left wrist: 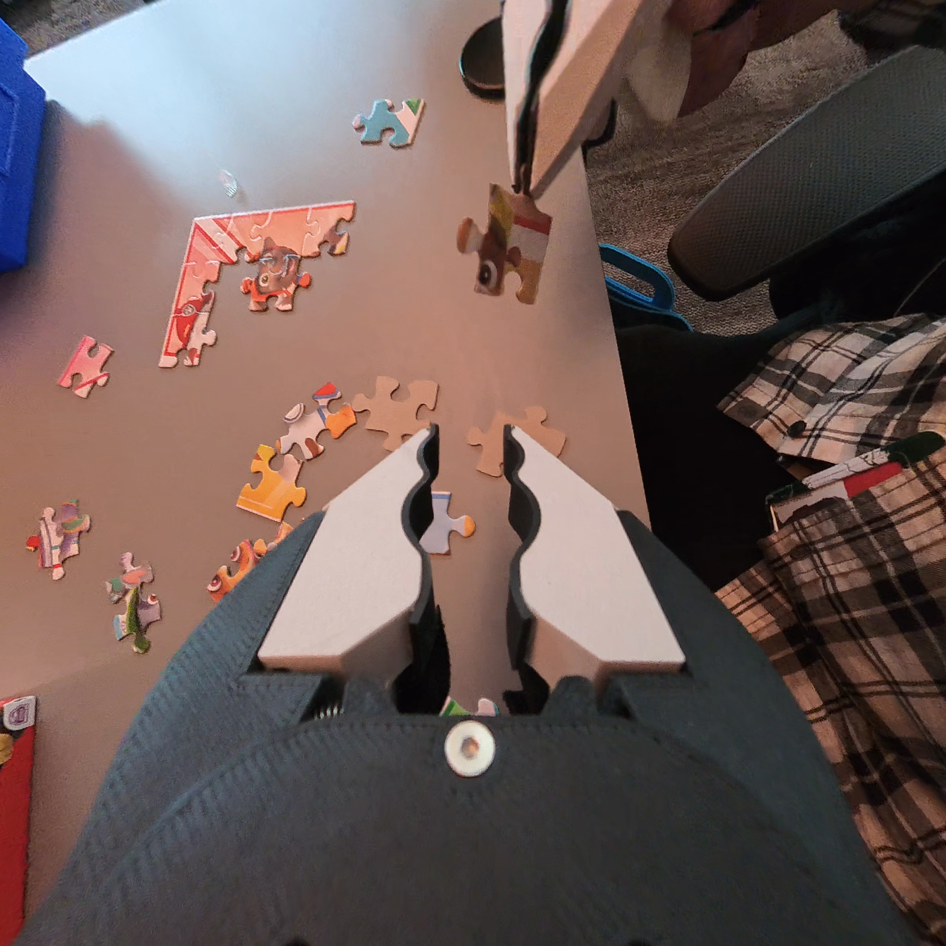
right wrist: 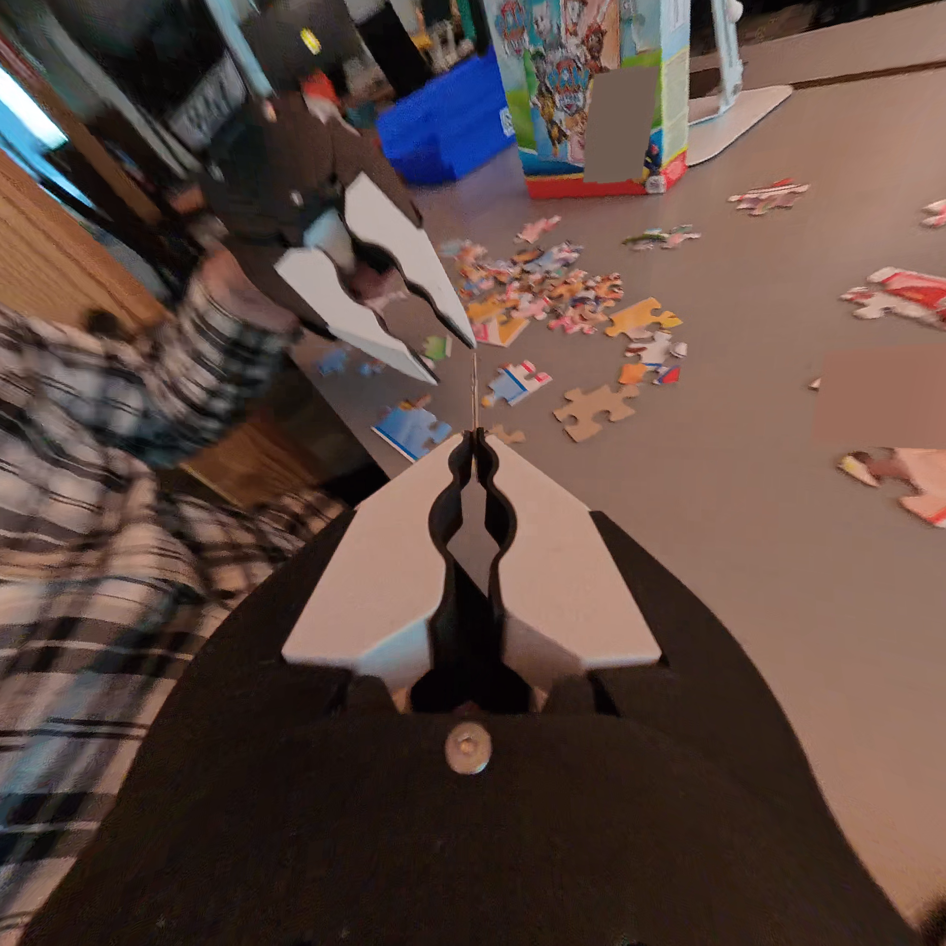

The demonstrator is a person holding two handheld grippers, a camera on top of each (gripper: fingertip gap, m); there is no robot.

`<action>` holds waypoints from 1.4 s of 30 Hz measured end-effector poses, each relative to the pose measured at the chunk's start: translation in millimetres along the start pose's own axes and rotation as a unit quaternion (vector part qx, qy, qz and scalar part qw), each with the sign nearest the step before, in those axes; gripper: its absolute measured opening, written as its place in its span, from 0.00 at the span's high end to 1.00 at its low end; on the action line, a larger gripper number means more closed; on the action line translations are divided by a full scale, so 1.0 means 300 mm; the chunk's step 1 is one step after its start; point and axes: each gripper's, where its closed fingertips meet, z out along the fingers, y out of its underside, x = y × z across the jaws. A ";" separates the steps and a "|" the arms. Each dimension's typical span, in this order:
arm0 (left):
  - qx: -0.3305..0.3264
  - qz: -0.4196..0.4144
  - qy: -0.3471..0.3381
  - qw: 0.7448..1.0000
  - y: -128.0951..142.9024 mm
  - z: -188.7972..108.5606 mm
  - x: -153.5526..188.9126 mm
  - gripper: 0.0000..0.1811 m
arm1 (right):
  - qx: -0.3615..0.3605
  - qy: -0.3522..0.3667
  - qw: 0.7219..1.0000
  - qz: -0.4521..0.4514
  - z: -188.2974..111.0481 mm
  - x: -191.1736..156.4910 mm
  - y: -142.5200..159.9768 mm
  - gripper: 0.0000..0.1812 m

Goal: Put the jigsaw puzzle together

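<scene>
Warm, dim indoor light with a pale sheen on the grey tabletop (left wrist: pixel 153 128), wide-angle bending at the edges, and heavy motion blur over the plaid fabric (right wrist: pixel 77 460).

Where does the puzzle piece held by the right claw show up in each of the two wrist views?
Left wrist view: the held puzzle piece hangs face-on at upper right, under the right claw, above the table.
Right wrist view: it shows edge-on, a thin sliver rising from the shut fingertips at centre.
Shared landmark: the face-down brown piece on the table.
</scene>
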 end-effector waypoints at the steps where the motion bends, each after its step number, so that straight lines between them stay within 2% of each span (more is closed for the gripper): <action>1: 0.006 -0.003 -0.003 1.000 -0.008 -0.004 -0.007 0.87 | 0.018 -0.013 0.999 0.024 -0.004 0.009 -0.025 1.00; 4: 0.032 -0.012 0.001 0.999 -0.043 -0.010 -0.019 0.86 | 0.034 -0.038 0.997 0.053 -0.003 0.021 -0.060 1.00; 10: 0.048 -0.023 0.001 0.999 -0.077 -0.006 -0.069 0.86 | 0.008 -0.040 0.998 0.043 0.016 0.043 -0.086 1.00; 13: 0.075 -0.049 0.017 0.996 -0.111 -0.003 -0.084 0.86 | 0.016 -0.042 0.998 0.042 0.019 0.057 -0.130 1.00; 18: 0.150 -0.112 0.101 0.977 -0.193 0.019 -0.045 0.87 | 0.081 -0.070 0.992 0.067 0.046 0.011 -0.171 1.00; 19: 0.159 -0.116 0.110 0.974 -0.198 0.023 -0.040 0.91 | 0.099 -0.077 0.989 0.073 0.049 0.001 -0.174 1.00; 21: 0.168 -0.112 0.116 0.973 -0.198 0.028 -0.036 0.96 | 0.130 -0.073 0.985 0.087 0.046 0.006 -0.172 1.00; 25: 0.176 -0.127 0.135 0.967 -0.202 0.023 -0.045 0.96 | 0.168 -0.069 0.978 0.107 0.042 0.015 -0.174 1.00; 30: 0.220 -0.167 0.170 0.946 -0.230 -0.024 -0.069 0.98 | 0.210 -0.074 0.968 0.118 0.036 0.007 -0.216 1.00; 34: 0.219 -0.178 0.198 0.939 -0.223 -0.039 -0.062 1.00 | 0.224 -0.077 0.963 0.131 0.046 -0.001 -0.209 1.00; 42: 0.179 -0.171 0.223 0.943 -0.195 -0.035 -0.028 1.00 | 0.179 -0.051 0.978 0.096 0.054 -0.012 -0.151 1.00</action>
